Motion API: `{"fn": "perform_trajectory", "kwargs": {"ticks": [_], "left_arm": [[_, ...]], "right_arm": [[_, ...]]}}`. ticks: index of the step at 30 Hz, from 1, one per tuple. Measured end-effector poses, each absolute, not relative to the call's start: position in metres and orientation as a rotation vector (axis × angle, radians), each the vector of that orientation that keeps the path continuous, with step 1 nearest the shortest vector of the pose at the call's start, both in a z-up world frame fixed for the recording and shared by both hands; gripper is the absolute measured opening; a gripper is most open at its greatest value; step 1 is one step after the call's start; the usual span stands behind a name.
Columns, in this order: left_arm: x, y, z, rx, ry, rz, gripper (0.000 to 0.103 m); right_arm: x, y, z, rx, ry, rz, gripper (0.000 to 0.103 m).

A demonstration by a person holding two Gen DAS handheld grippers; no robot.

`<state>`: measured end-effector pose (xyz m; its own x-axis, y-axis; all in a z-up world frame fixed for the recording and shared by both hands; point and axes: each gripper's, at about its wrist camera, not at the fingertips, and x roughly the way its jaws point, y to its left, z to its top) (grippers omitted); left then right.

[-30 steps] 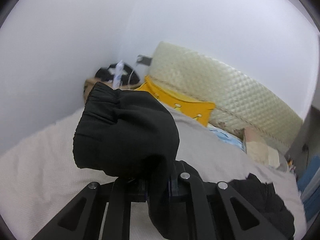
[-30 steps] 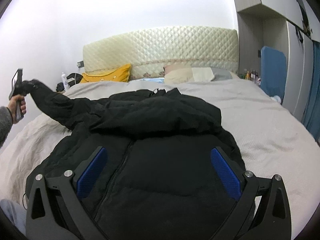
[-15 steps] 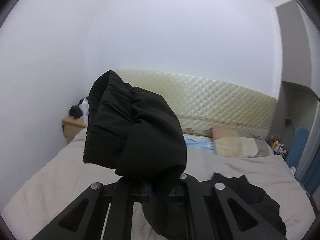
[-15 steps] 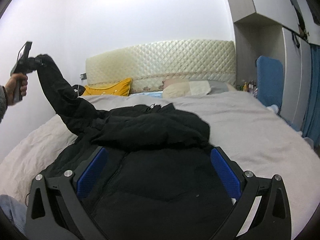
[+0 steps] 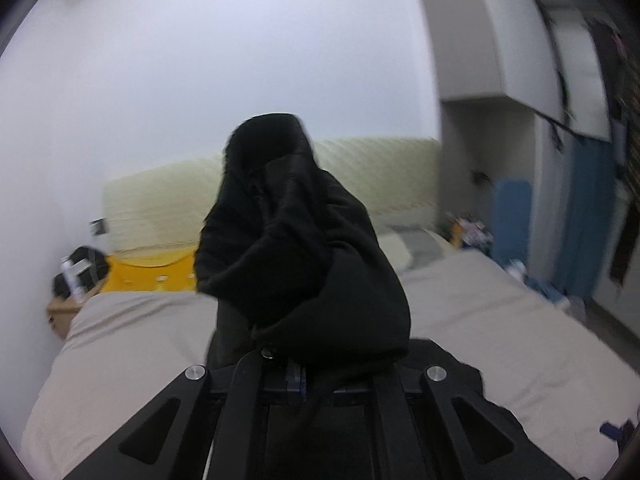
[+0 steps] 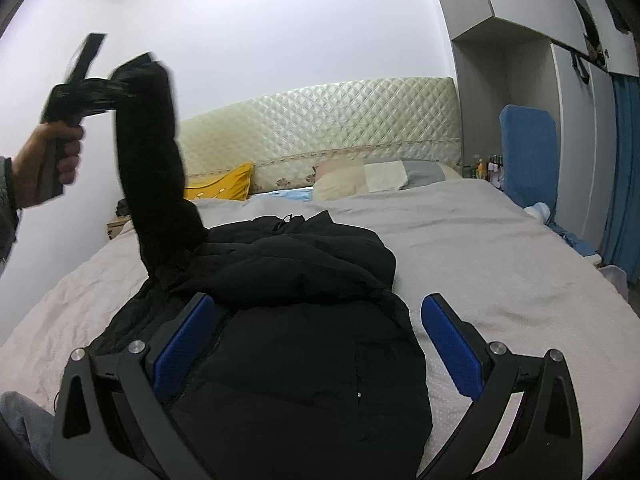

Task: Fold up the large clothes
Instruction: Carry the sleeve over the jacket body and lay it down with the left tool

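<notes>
Left wrist view
- Left hand-held gripper (image 5: 296, 376): jaws closed tight on the sleeve, with black cloth bunched between and over them.
- Sleeve (image 5: 296, 248): black and padded, its cuff standing up from the jaws and filling the middle of the picture (the view is blurred).
- Jacket (image 5: 472, 400): dark cloth lies on the bed at near right, behind the gripper frame.
- Bed (image 5: 120, 344): pale cover, stretching from near to far.
- Headboard (image 5: 160, 208): cream and quilted, at the far end.
- Cushion (image 5: 148, 272): yellow, far left against the headboard.
- Nightstand (image 5: 64, 312): wooden, at far left, with dark things on top that are too blurred to tell.

Right wrist view
- Right hand-held gripper (image 6: 316, 340): jaws wide apart, blue pads (image 6: 180, 344) on either side of the jacket's front; holding nothing.
- Jacket (image 6: 304, 320): black puffer spread on the bed (image 6: 500, 272) in the near middle, zipper side up, upper part rumpled toward the far end.
- Sleeve (image 6: 152, 168): raised off the bed at left, running up from the jacket's left shoulder to the left hand-held gripper (image 6: 116, 84).
- Hand (image 6: 48, 164): at far left, wrapped round that gripper's handle.
- Headboard (image 6: 328, 124): across the far end.
- Cushion (image 6: 224, 188): yellow, left of a pale pillow (image 6: 368, 176).
- Board (image 6: 528, 152): blue, upright beside the bed at far right.
</notes>
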<state>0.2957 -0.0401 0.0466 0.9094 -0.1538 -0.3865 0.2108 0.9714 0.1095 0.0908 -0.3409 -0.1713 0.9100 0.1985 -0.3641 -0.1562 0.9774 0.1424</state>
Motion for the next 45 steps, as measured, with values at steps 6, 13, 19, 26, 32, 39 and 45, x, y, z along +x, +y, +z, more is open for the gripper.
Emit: {"fn": "perform_trajectory", "kwargs": {"ticks": [6, 13, 19, 26, 32, 39, 45], "left_arm": [[0.314, -0.142, -0.031, 0.227, 0.486, -0.295, 0.005], [0.358, -0.204, -0.134, 0.228, 0.619, -0.355, 0.005], [0.384, -0.233, -0.210, 0.284, 0.685, -0.334, 0.005], [0.390, -0.228, -0.250, 0.274, 0.732, -0.330, 0.006], [0.391, -0.233, -0.258, 0.300, 0.767, -0.324, 0.006], [0.378, -0.229, -0.242, 0.255, 0.806, -0.300, 0.024], [0.338, -0.209, -0.211, 0.223, 0.754, -0.322, 0.084]], "right_arm": [[0.099, -0.355, -0.174, 0.141, 0.425, 0.175, 0.103], [0.105, -0.374, -0.188, 0.220, 0.455, 0.152, 0.103], [0.113, -0.386, -0.199, 0.262, 0.489, 0.143, 0.103], [0.118, -0.392, -0.208, 0.293, 0.510, 0.141, 0.103], [0.122, -0.392, -0.210, 0.302, 0.514, 0.140, 0.103], [0.122, -0.394, -0.208, 0.288, 0.492, 0.125, 0.103], [0.121, -0.388, -0.207, 0.263, 0.481, 0.123, 0.103]]}}
